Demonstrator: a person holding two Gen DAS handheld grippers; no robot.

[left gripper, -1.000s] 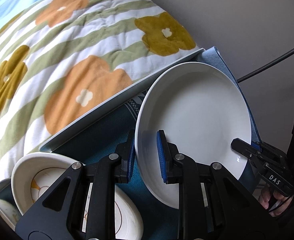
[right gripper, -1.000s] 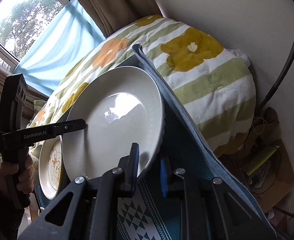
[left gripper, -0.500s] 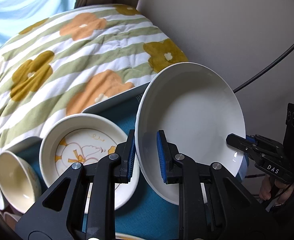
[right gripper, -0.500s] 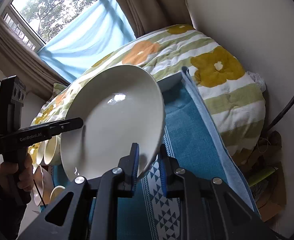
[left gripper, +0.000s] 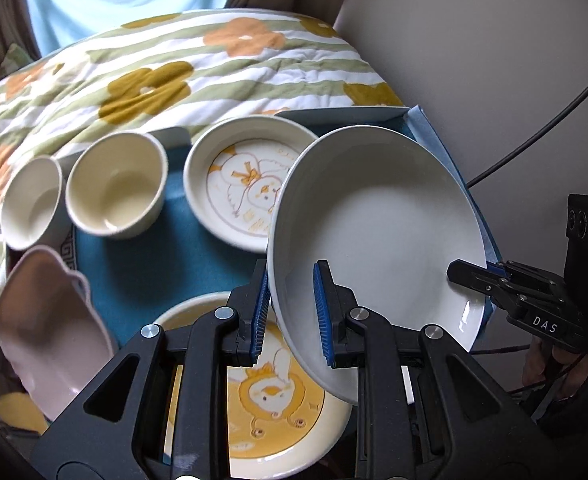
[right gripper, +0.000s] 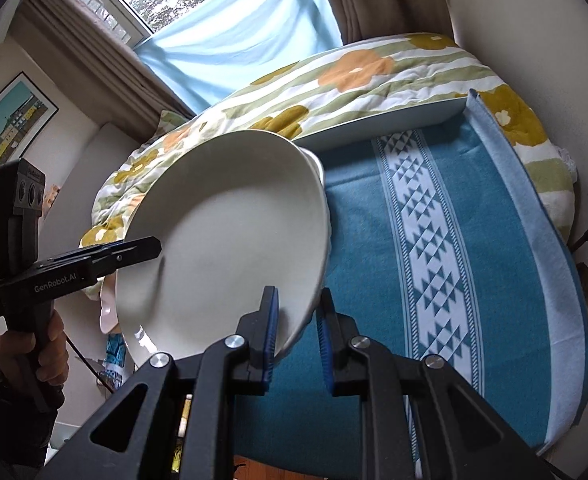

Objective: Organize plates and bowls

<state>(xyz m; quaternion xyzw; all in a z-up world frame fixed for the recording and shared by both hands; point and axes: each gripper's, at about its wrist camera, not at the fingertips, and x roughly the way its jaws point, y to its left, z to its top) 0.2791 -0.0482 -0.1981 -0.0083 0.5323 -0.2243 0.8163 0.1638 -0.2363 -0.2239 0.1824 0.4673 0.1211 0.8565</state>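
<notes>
Above the teal cloth (right gripper: pixel 490 264), a plain white plate (left gripper: pixel 378 232) is held tilted between two grippers. Left wrist view: left of the plate stand a pink scalloped dish (left gripper: pixel 49 328), two cream bowls (left gripper: pixel 31 202) (left gripper: pixel 115 188) side by side, a rimmed plate with a bird drawing (left gripper: pixel 237 184), and, below the plate, a second plate with an orange chick drawing (left gripper: pixel 269 412); all are smooth glazed ware. The left gripper (left gripper: pixel 289 312) is clamped on the white plate's near rim, one ribbed blue pad on each face. The right gripper (left gripper: pixel 474 276) pinches the far rim at the right edge.

Right wrist view: none of the decorated dishes shows clearly here; the white plate (right gripper: pixel 229 236) hides them, apart from a white rim and a pink edge peeking out behind it. Right of the plate, this view alone shows the cloth's white band of teal triangles and its pale blue border. The right gripper (right gripper: pixel 298 336) grips the plate's rim between its blue pads; the left gripper (right gripper: pixel 149 248) holds the opposite edge. Beyond the plate lies a quilted striped blanket with orange and mustard flowers (right gripper: pixel 358 76).

Compared with one second earlier, the plate has been carried up off the cloth and toward the other dishes, both grippers unchanged in their hold; the bowls and pink dish have newly entered the left view.
</notes>
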